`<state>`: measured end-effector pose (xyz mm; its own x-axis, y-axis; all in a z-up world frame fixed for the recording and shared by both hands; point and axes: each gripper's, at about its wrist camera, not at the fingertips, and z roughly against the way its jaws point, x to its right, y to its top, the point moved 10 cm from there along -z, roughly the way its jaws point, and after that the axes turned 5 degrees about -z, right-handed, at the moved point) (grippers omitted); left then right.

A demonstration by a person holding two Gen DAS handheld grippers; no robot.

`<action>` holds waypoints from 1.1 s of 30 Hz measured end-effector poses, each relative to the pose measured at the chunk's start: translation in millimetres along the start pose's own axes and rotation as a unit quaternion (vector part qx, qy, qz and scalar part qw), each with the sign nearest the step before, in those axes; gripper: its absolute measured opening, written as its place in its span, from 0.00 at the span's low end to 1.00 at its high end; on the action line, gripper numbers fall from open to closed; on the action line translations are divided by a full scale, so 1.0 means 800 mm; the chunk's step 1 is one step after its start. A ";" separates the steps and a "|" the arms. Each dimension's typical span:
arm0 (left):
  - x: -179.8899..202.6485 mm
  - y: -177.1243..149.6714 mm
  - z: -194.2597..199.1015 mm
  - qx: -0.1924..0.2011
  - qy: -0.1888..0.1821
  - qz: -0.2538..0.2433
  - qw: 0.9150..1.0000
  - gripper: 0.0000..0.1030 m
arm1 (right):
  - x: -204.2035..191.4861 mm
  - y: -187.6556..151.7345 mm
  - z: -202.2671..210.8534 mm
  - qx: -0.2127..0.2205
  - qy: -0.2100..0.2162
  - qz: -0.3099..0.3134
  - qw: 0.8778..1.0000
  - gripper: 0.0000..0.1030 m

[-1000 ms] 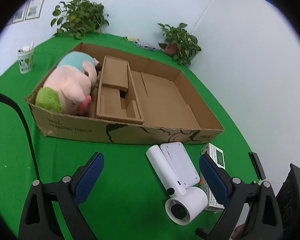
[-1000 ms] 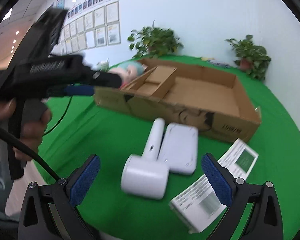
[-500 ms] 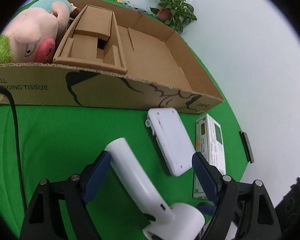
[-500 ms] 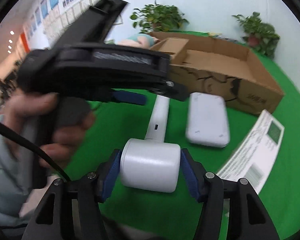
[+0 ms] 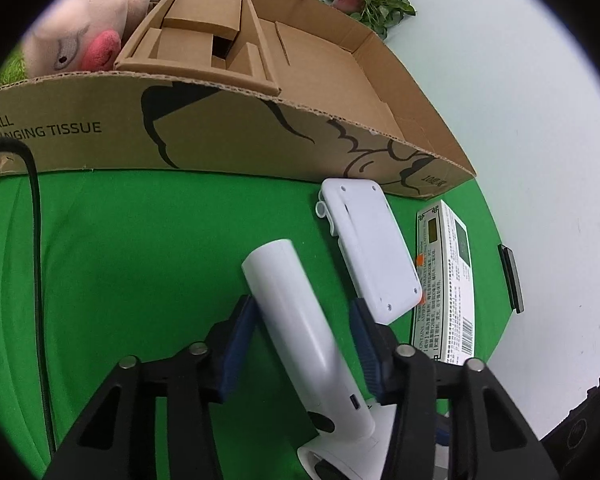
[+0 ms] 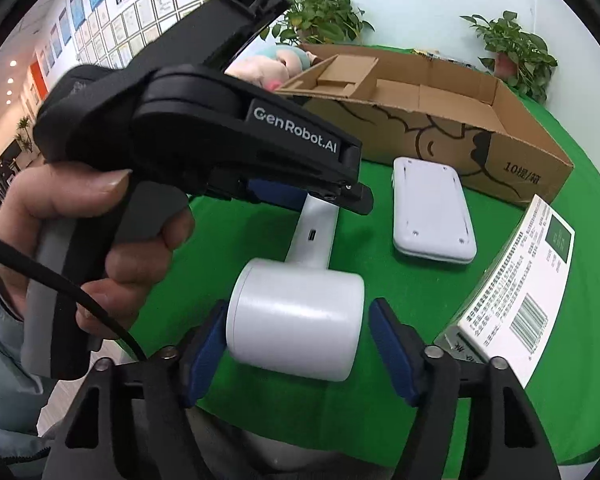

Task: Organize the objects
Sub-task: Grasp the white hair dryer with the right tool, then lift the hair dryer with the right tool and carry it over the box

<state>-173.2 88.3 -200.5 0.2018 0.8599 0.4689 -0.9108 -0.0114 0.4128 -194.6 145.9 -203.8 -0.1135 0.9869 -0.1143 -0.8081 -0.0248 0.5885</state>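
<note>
A white hair dryer [image 5: 288,300] lies on the green table in front of the cardboard box [image 5: 260,136]. My left gripper [image 5: 302,302] straddles its handle, jaws closing. The left pad touches the handle and the right pad stands a little off it. In the right wrist view the dryer's round head [image 6: 296,320] sits between the pads of my right gripper [image 6: 298,306], whose jaws are also closing with a thin gap on the right side. A white flat device [image 5: 368,248] and a white printed carton [image 5: 444,280] lie to the right of the dryer.
The cardboard box [image 6: 500,152] holds a pink plush pig [image 5: 80,36] at its left end and a cardboard insert [image 5: 204,36]. A black cable [image 5: 36,240] runs down the left. A person's hand [image 6: 100,220] holds the left gripper. Potted plants [image 6: 324,20] stand behind the box.
Both grippers came down onto the dryer and their jaws narrowed, left around the handle, right around the head. The dryer's handle now lies apart from the flat device.
</note>
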 end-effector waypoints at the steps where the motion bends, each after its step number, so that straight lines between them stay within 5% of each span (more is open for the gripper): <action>1: 0.000 -0.001 0.000 0.000 0.005 -0.002 1.000 0.37 | 0.000 0.001 -0.001 0.002 -0.006 0.002 1.000 0.59; 16: 0.019 0.006 0.026 0.022 0.026 -0.029 0.999 0.34 | -0.003 0.005 0.019 0.041 -0.040 0.002 0.998 0.58; 33: 0.093 0.085 0.069 0.082 0.038 -0.106 0.990 0.32 | 0.015 0.069 0.071 0.120 -0.077 -0.024 0.989 0.58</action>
<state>-200.1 123.0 -94.3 0.3490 0.8878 0.3001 -0.7788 0.0966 0.6198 -207.7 165.3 -126.8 0.0270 0.9990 -0.0343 -0.6475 0.0436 0.7608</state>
